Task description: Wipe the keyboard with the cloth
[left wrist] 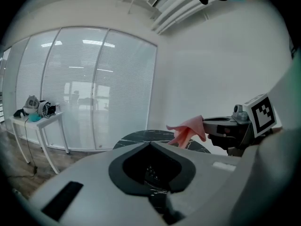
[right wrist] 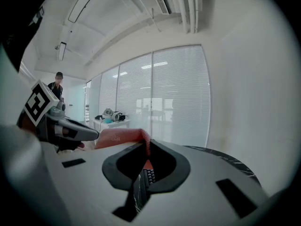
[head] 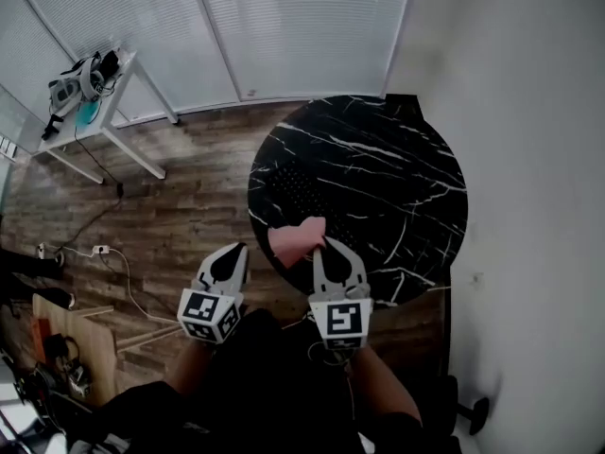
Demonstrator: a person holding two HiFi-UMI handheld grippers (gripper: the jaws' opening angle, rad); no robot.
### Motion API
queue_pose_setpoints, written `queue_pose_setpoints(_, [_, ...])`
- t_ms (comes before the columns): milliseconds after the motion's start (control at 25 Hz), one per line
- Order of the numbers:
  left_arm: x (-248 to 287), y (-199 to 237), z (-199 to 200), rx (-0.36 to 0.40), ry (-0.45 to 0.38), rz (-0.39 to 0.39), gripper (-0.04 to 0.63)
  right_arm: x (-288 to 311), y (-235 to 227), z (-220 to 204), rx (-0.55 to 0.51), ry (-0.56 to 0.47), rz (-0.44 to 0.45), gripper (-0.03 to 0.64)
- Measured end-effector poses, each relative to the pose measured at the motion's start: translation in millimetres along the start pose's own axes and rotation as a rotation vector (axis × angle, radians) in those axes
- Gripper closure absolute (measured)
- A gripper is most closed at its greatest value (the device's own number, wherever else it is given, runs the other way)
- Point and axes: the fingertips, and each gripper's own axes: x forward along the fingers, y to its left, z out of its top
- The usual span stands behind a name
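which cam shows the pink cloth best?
Left gripper view: the pink cloth hangs side-on from the right gripper, unobstructed. Head view shows it from above, small; right gripper view shows only a bunched edge at its jaws.

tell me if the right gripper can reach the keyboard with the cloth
Probably yes: the right gripper is shut on the pink cloth, and the keyboard lies just ahead on the table, nothing visible between.

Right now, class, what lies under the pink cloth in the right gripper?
The black marble table and the dark keyboard lie below the pink cloth, which is clamped by the right gripper. The patch directly beneath it is covered.
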Motion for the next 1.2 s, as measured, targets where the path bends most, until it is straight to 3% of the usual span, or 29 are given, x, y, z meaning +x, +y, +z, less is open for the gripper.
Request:
queue_pose_setpoints(120, [21,10,1,-0.012,0.01,-0.015,0.595,24,-6,-7,-0.008,0.034,0.01,0.611])
queue_pose_setpoints(320, [64,41,0,-0.046,0.029,-0.041,0.595,72,-10,-36,-0.05,0.206,0.038,0.611])
queue_pose_setpoints(640, [146,103,14,-0.082,0.047,-0.11,0.595,166,-23,-50,-0.051,0.351,0.033,0.611])
queue_pose_setpoints(960, [223,169,-4,-0.085,0.143,-0.161,0.595,260,-43,-74,-0.007,0.481,-0.015,0.611])
queue_pose_setpoints(1200, [257,178,-34,-0.099,0.234,-0.232,0.595,313,-63,-107,0.094,0.554,-0.065,0.611])
